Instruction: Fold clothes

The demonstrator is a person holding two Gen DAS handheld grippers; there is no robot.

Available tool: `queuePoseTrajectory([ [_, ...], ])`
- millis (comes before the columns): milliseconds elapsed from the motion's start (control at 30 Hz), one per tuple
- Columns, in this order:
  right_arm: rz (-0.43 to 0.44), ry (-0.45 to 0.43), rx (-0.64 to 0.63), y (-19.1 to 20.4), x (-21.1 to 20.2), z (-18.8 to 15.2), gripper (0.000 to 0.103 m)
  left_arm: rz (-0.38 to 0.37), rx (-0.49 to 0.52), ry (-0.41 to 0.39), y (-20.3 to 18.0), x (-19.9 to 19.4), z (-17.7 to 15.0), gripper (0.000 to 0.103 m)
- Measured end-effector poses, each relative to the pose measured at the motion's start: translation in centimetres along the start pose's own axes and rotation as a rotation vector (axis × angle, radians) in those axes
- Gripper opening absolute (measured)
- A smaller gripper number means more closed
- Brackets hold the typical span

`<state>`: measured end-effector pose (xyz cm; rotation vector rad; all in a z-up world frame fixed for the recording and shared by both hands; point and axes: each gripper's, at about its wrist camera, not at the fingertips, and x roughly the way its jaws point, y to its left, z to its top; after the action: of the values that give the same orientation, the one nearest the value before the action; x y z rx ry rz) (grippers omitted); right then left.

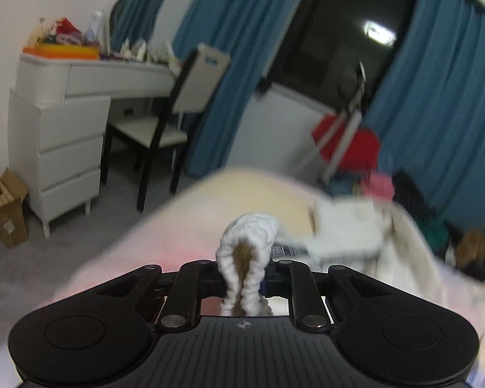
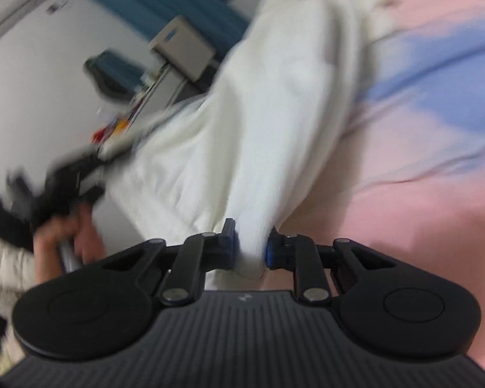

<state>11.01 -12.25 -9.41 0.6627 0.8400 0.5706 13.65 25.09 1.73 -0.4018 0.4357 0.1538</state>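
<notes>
Pink-and-blue bed sheet, soft and creased, carries a white ribbed-knit garment draped above it, a bunched fold pinched in the nearly closed right gripper, another looped ridge clamped in the nearly closed left gripper.

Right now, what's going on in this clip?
A person is handling a white knit garment with a handheld gripper in each hand, over a bed with a pink and blue sheet. The left gripper is shut on a bunched fold of the knit. The right gripper is shut on another edge of it, and the cloth stretches away from its jaws. Both views are blurred by motion. The garment is lifted and not yet folded flat.
</notes>
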Motion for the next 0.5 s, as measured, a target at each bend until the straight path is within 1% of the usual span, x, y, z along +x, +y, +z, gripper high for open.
queuePoseTrajectory([
  [33,0.016,0.009,-0.025,1.5,1.2,-0.2,0.021,0.012,-0.004,-0.004,0.3,0.9,1.7,0.017],
  [100,0.071,0.025,-0.022,4.1,4.3,0.0,0.021,0.051,0.001,-0.014,0.8,3.1,5.2,0.017],
  [200,0.157,0.034,-0.018,7.5,9.7,0.5,0.021,0.15,0.057,-0.039,1.5,7.2,9.8,0.017],
  [233,0.164,0.037,-0.031,8.4,11.5,0.5,0.021,0.177,0.079,-0.038,1.9,8.7,10.9,0.018],
  [300,0.151,0.047,-0.054,9.8,15.2,0.6,0.021,0.222,0.128,0.0,2.4,12.6,12.2,0.018],
  [333,0.134,0.053,-0.066,9.9,16.3,0.6,0.021,0.234,0.129,0.022,2.8,14.5,12.5,0.018],
  [400,0.101,0.066,-0.088,10.3,18.5,0.7,0.021,0.25,0.105,0.07,3.9,18.0,12.2,0.019],
  [500,0.053,0.085,-0.121,10.8,21.7,0.8,0.023,0.274,0.083,0.102,5.4,21.5,10.8,0.021],
])
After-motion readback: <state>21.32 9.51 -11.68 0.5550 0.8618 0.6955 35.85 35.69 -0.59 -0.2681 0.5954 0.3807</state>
